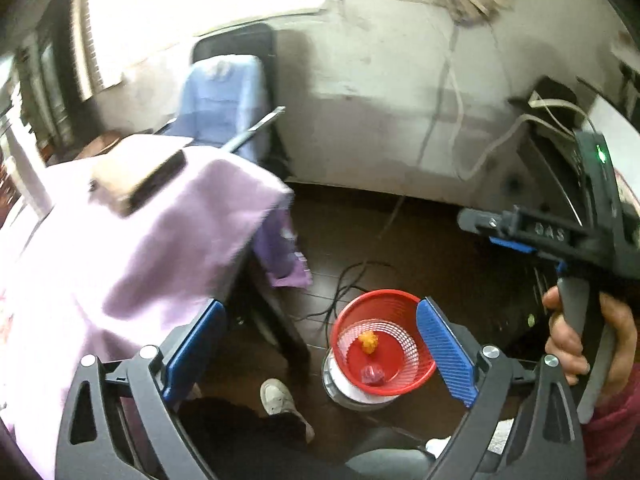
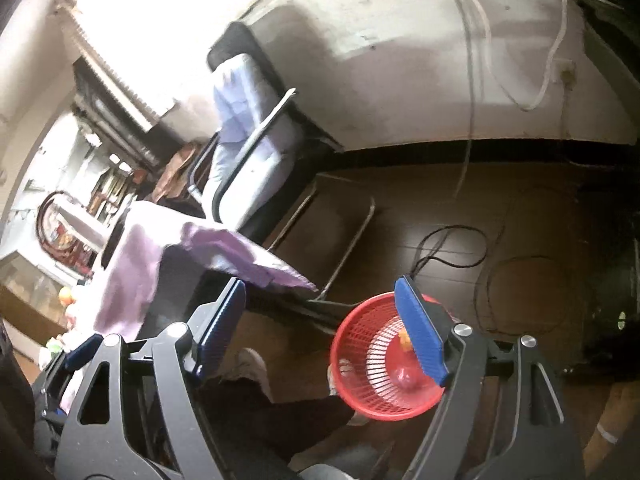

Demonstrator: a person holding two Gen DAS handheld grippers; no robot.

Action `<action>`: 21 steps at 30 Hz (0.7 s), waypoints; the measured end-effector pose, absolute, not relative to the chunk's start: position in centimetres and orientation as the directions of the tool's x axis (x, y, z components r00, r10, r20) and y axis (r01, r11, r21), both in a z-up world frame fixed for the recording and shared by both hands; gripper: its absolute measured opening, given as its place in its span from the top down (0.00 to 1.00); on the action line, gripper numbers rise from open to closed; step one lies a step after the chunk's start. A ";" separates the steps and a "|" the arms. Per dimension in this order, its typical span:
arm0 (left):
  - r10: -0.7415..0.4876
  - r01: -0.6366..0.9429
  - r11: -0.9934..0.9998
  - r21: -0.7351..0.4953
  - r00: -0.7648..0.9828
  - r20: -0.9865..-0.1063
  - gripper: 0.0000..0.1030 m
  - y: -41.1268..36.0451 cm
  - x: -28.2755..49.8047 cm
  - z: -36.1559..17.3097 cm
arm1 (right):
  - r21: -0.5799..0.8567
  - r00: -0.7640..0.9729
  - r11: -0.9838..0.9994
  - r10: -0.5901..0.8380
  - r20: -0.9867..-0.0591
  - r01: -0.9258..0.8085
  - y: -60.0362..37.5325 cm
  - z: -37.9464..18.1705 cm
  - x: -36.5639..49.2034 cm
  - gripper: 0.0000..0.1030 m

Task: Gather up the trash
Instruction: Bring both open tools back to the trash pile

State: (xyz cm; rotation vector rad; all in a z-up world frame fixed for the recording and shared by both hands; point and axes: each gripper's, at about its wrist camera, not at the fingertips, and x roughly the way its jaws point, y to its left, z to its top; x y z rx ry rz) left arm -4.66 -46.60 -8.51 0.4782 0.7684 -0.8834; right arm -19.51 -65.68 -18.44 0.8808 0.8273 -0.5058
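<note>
Left wrist view: the left gripper (image 1: 320,344) hangs with its blue fingers (image 1: 444,352) spread wide and nothing between them, above a red mesh basket (image 1: 362,304) that stands on the dark wooden floor (image 1: 424,248). An orange scrap (image 1: 369,342) and a red wrapper (image 1: 373,375) lie on the basket's bottom, so the drop looks done. To the right in that view, a hand (image 1: 592,344) holds the right gripper's handle. In the right wrist view the right gripper (image 2: 324,336) also has its fingers (image 2: 418,332) apart and empty, over the same basket. A purple cloth (image 1: 132,248) covers the table (image 1: 236,276) on the left, with a cardboard box (image 1: 138,178) on top. My reading: both grippers have let go, and the next move calls for swinging back to the table for more trash; none is clearly identifiable there from these views.
</note>
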 end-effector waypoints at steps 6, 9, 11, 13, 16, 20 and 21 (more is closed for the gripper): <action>-0.473 0.742 0.666 0.075 0.498 -0.726 0.08 -40.6 -3.0 -5.6 | 0.481 0.644 0.647 -0.021 -0.765 0.592 -61.8 -15.4 -17.2 0.20; -0.451 0.696 0.713 0.088 0.551 -0.703 0.07 -37.0 -1.9 -3.8 | 0.481 0.665 0.694 0.005 -0.747 0.535 -59.5 -13.7 -16.3 0.19; -0.419 0.651 0.752 0.108 0.599 -0.682 0.06 -34.3 -0.9 -2.7 | 0.475 0.675 0.725 0.019 -0.737 0.498 -57.8 -12.6 -15.5 0.18; -0.385 0.607 0.784 0.130 0.640 -0.665 0.06 -31.5 -0.2 -1.6 | 0.474 0.681 0.743 0.035 -0.732 0.472 -56.6 -12.0 -14.8 0.16; -0.309 0.524 0.832 0.183 0.711 -0.632 0.06 -26.9 1.3 -0.1 | 0.470 0.680 0.777 0.074 -0.729 0.420 -54.2 -11.3 -13.3 0.16; -0.188 0.377 0.900 0.219 0.788 -0.587 0.06 -19.7 4.3 2.1 | 0.456 0.666 0.821 0.128 -0.735 0.345 -50.3 -10.6 -10.7 0.16; -0.164 0.345 0.913 0.216 0.797 -0.581 0.06 -18.3 5.1 2.6 | 0.453 0.663 0.828 0.139 -0.736 0.330 -49.6 -10.5 -10.1 0.16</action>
